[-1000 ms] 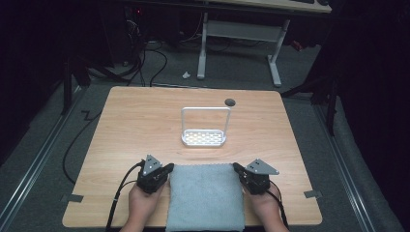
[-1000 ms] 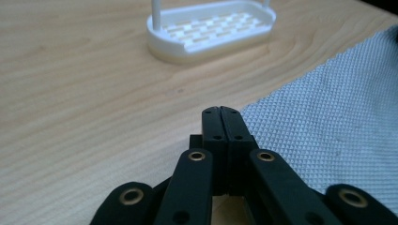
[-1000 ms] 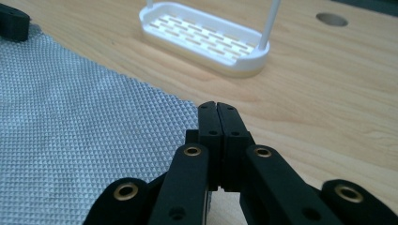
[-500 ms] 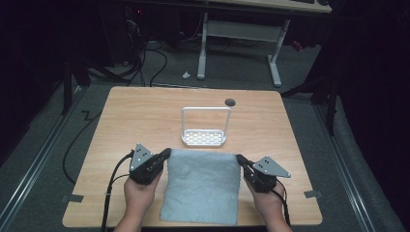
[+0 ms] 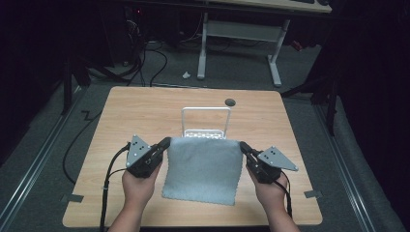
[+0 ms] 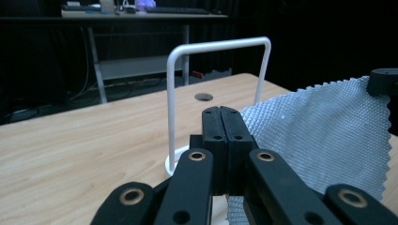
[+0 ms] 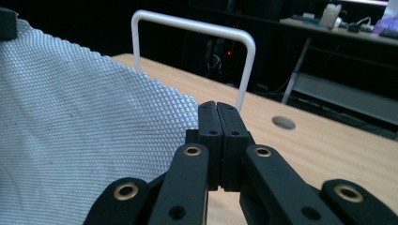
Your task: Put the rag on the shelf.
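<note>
**Ann:** Why was the soft grey waffle-weave cloth (image 5: 203, 169) hanging up like a little flag?

**Ben:** Each claw had pinched one top corner. The left claw (image 5: 166, 142) was clamped tight on the corner at 9 o'clock, and the right claw (image 5: 243, 146) was clamped tight on the corner at 3 o'clock. Held that way, the top edge stayed pulled flat between them.

**Ann:** Where was the cloth, then?

**Ben:** Its top was up in the air between the two claws. Its bottom edge drooped at 6 o'clock, low over the near half of the light wooden bench (image 5: 121, 121). I could not tell if that edge touched the wood.

**Ann:** And that white wire rack with the tall hoop (image 5: 205, 123)?

**Ben:** It stood in the middle of the bench, at 12 o'clock from the cloth, just behind it. I think the cloth was meant to go over the hoop, like a towel on a rail. That is my guess.

**Ann:** Why hold it by two corners, not one?

**Ben:** With one corner it would bunch up and swing. With two it stayed wide and smooth, so it could drape evenly.

**Ann:** What about the small dark round hole (image 5: 230, 102)?

**Ben:** It sat in the bench top beyond the rack, near the far edge. Nothing was near it.

**Ann:** What could go wrong?

**Ben:** The cloth might snag on the hoop or tip the light rack.
</note>
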A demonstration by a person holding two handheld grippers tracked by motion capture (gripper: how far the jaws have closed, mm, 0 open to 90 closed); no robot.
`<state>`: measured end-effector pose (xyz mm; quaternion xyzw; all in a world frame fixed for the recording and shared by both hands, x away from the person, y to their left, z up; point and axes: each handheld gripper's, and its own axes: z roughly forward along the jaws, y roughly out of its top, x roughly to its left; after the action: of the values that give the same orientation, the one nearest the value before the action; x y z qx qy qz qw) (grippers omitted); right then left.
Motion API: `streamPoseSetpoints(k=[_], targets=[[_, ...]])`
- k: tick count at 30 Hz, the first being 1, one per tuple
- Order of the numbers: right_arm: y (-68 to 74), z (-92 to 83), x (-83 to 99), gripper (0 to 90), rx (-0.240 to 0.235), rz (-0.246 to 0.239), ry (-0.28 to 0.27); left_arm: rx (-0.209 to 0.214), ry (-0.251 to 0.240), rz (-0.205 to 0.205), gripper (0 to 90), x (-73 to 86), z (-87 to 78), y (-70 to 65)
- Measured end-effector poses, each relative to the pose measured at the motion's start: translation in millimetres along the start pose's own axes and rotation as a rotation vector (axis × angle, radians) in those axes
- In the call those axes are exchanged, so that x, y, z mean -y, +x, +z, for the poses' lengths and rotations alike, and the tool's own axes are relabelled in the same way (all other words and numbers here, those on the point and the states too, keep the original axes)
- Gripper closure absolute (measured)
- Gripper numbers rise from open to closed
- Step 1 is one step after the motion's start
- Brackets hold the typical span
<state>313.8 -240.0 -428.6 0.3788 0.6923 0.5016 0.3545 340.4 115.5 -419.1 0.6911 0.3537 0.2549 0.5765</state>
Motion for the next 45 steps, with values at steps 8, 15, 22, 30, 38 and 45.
streamPoseSetpoints(k=[8,15,22,30,38,45], targets=[[-0.8,2.9,-20.2,90.0,0.001,-0.010,-0.048,-0.012,-0.054,0.020,89.9,-19.2,-1.6,3.7],[-5.8,3.9,-35.0,90.0,0.009,-0.018,-0.071,-0.018,-0.088,0.040,89.9,-37.1,-2.9,6.4],[-11.9,3.7,-51.0,90.0,0.021,-0.016,-0.096,-0.024,-0.108,0.068,89.8,-53.5,0.2,8.1],[-21.0,7.9,-60.4,90.0,0.027,0.000,-0.105,-0.019,-0.112,0.082,89.9,-59.2,10.8,12.4],[-26.8,14.4,-63.3,90.0,0.027,0.021,-0.104,-0.021,-0.113,0.083,89.8,-65.7,18.6,17.7],[-34.5,22.9,-70.4,90.0,0.035,0.025,-0.121,-0.023,-0.129,0.121,89.9,-75.7,28.8,22.6]])
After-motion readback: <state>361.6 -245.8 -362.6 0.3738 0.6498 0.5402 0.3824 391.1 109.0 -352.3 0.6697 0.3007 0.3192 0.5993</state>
